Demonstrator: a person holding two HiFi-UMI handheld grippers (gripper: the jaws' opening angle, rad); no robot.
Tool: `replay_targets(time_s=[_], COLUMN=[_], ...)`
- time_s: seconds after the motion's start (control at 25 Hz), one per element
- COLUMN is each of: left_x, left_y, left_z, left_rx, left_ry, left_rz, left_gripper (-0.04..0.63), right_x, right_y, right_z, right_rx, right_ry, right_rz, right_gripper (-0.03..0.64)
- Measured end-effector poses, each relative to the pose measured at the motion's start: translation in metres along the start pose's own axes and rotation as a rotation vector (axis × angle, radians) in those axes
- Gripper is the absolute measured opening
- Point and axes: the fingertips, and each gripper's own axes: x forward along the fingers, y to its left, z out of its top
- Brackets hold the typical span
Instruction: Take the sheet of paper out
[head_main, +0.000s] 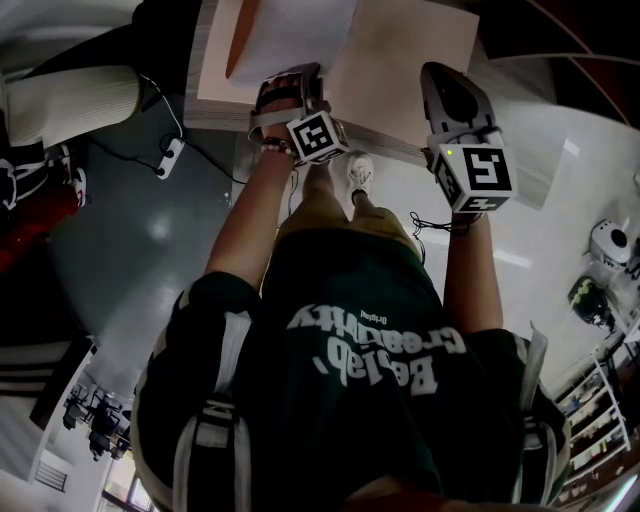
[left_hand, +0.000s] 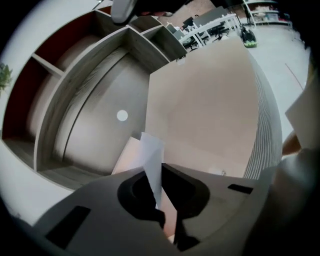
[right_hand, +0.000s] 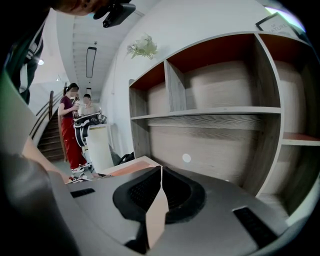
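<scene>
- Left gripper (head_main: 288, 85) (left_hand: 157, 175): jaws together, clamped on the near corner of the sheet of paper (head_main: 300, 35) (left_hand: 151, 155)
- Right gripper (head_main: 448, 85) (right_hand: 161, 172): jaws together, clamped on the near edge of the beige folder cover (head_main: 405, 60) (right_hand: 159, 215)
- Sheet location: on the table (head_main: 222, 118), just left of the beige folder cover, with an orange strip (head_main: 238, 45) along its left side
- Sheet orientation, head view: the visible part runs from the left gripper away from the person toward the top edge, which cuts it off, so the full long axis cannot be told
- Sheet orientation, left gripper view: the gripped corner stands up on edge between the jaws and points up and slightly left, above a pinkish layer (left_hand: 127, 157)
- Cover orientation, left gripper view: the folder cover (left_hand: 205, 110) lies flat and extends away toward the shelf unit (left_hand: 75, 100) (right_hand: 215, 112)
- Markings: each marker cube (head_main: 318, 137) (head_main: 475, 172) carries black-and-white square markers
- Writing: the person's dark shirt (head_main: 300, 400) bears white print, upside down in the head view; one word reads "Creativity", the rest is unclear
</scene>
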Motion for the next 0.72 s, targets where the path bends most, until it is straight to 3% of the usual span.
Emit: replay_targets(time_s=[0.52,0.72], left_x=[-0.002,-0.011], left_y=[0.0,0.011], left_z=[-0.01,-0.003], left_rx=[-0.115,-0.164], left_ry=[0.009,-0.008], left_rz=[-0.087,-0.078], left_gripper=[0.018,0.018], right_x=[0.004,-0.003], right_y=[0.006,0.004], right_z=[0.006,0.011], right_rx=[-0.002,-0.01], right_ry=[-0.005,-0.013], right_rz=[-0.001,-0.008], right_gripper=[0.034,0.034])
